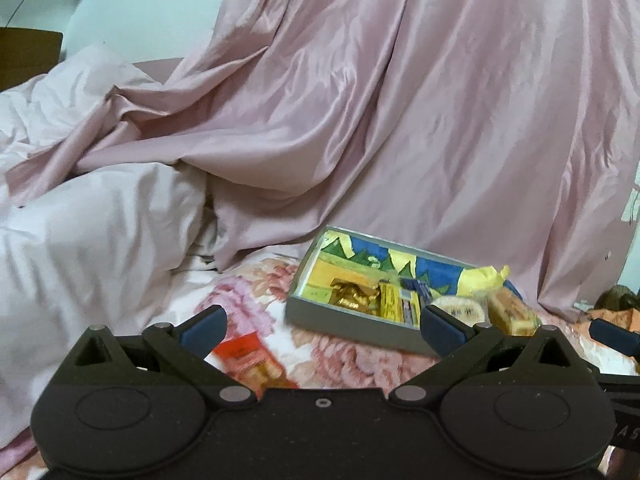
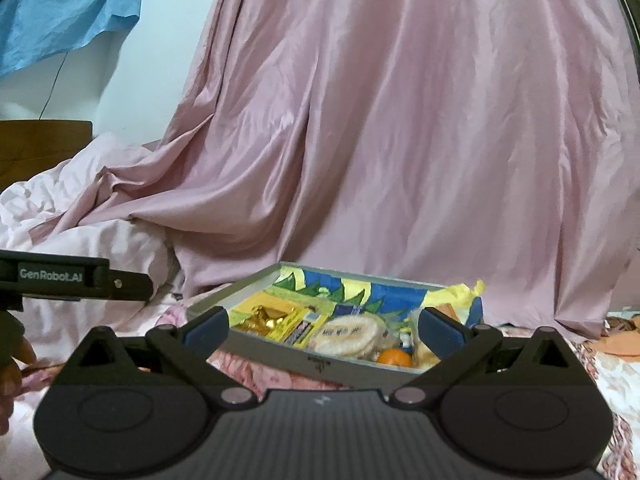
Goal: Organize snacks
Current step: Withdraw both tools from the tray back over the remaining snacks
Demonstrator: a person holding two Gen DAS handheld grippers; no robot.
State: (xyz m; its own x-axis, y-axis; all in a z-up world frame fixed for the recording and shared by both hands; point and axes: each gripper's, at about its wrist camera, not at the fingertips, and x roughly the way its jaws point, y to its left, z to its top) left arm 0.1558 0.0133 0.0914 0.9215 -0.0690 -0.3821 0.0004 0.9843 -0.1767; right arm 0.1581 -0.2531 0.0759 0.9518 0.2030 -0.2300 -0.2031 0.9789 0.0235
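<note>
Snacks (image 2: 344, 336) sit gathered in the grey box (image 2: 280, 354) on the floral bedcover, one red packet (image 1: 244, 354) lying outside. Left gripper (image 1: 322, 326) and right gripper (image 2: 322, 326) hover spread wide and empty, evidently free for collecting it.

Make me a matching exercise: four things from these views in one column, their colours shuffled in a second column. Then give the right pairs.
Things:
1. Curtain
2. Box wall
3. Fruit
4. Cloth on the wall

Colours:
A. Orange
B. Blue
C. Pink
D. Grey

Pairs: 1-C, 2-D, 3-A, 4-B
</note>
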